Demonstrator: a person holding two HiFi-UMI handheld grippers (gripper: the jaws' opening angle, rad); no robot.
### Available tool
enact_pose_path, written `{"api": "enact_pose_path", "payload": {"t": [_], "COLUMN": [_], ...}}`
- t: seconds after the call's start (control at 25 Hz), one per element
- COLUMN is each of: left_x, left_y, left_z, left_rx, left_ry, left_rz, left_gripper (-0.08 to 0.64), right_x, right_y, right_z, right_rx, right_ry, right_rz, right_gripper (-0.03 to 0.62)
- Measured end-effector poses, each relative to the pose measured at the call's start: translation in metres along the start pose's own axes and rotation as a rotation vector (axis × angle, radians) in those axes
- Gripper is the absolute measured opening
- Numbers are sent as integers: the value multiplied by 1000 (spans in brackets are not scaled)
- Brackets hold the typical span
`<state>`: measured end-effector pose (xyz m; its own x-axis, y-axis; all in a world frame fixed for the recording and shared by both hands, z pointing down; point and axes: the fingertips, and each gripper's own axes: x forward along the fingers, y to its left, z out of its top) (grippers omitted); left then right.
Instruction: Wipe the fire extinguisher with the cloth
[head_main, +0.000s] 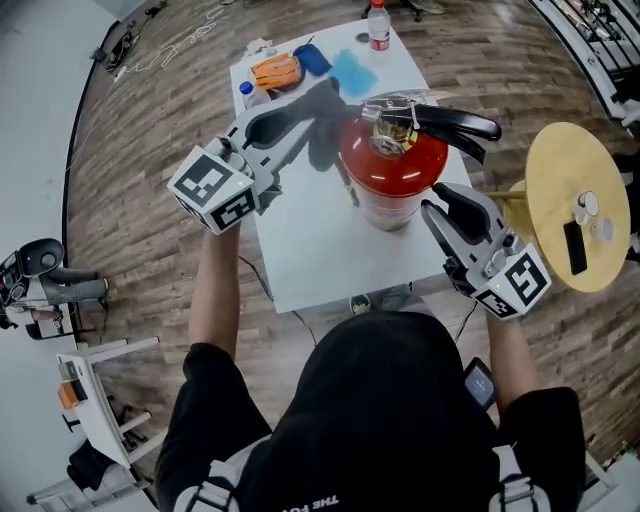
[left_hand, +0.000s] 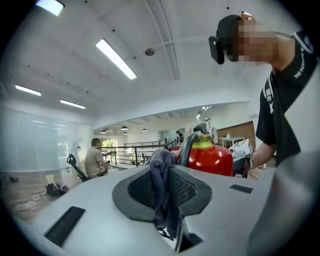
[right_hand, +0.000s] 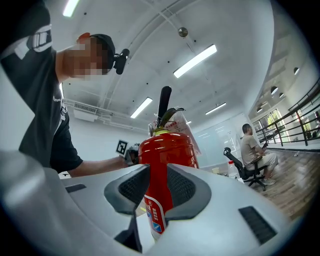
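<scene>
Wiping looks barely begun: left gripper (left_hand: 164, 172) is clamped on the cloth (left_hand: 160, 192), extinguisher (left_hand: 210, 157) just ahead. Right gripper (right_hand: 157, 182) has jaws slightly apart, nothing held.

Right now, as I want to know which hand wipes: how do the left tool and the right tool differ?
The left tool is shut on the dark cloth; the right tool is open, holding nothing. The left tool is up near the fire extinguisher's top, the right tool lower beside its body. Both point at it.
</scene>
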<state>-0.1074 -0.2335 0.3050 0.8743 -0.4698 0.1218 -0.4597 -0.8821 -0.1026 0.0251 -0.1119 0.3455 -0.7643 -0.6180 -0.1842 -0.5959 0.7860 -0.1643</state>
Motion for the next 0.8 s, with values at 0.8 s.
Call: {"api": "enact_pose_path", "payload": {"t": [0.8], "left_x": [-12], "left_y": [-62], "left_z": [11], "left_rx": [176], "left_ry": [258], "left_rz": [189], "left_gripper": [72], "right_x": [-1], "right_y": [-1], "right_z": [2], "right_rx": [28], "right_ry": [-28], "right_rz": [27], "right_gripper": [109]}}
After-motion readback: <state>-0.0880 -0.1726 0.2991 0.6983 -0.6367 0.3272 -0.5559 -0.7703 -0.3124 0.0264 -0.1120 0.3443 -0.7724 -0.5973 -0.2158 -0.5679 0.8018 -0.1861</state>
